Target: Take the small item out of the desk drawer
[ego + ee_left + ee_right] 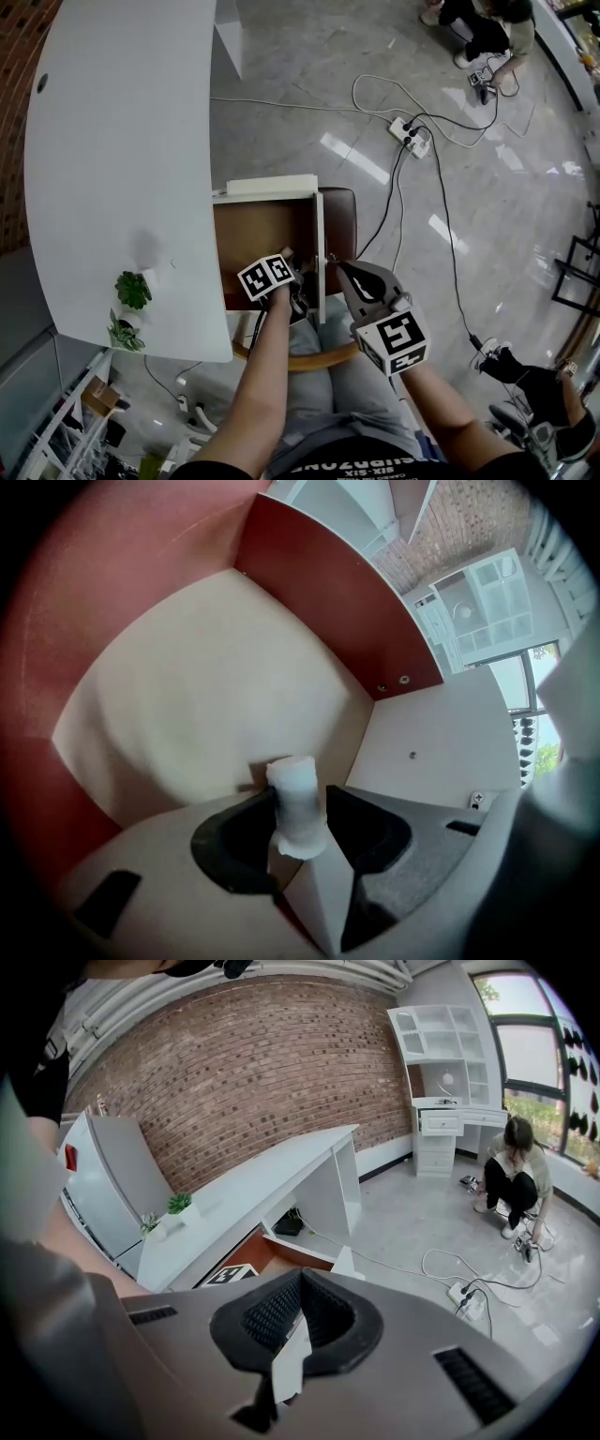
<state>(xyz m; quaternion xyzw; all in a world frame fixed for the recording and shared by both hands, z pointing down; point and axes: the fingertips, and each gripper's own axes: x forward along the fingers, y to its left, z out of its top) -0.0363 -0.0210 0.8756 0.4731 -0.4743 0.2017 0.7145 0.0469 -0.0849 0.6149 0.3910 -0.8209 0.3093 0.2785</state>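
The desk drawer [262, 234] stands pulled out from the white desk [122, 141], showing a brown inside. My left gripper [292, 292] reaches into its near end. In the left gripper view the drawer's pale bottom [206, 696] and red-brown walls fill the frame. A small white cylinder-shaped item [292, 785] stands upright between the fingers, with my left gripper [298, 808] shut on it. My right gripper [347, 274] hovers just right of the drawer's side, over my lap. Its jaws [298, 1283] are shut with nothing in them.
Small potted plants [131, 292] sit at the desk's near edge. A brown chair seat [339, 220] lies right of the drawer. A power strip [411, 134] and cables trail across the floor. A person [487, 33] crouches at the far right.
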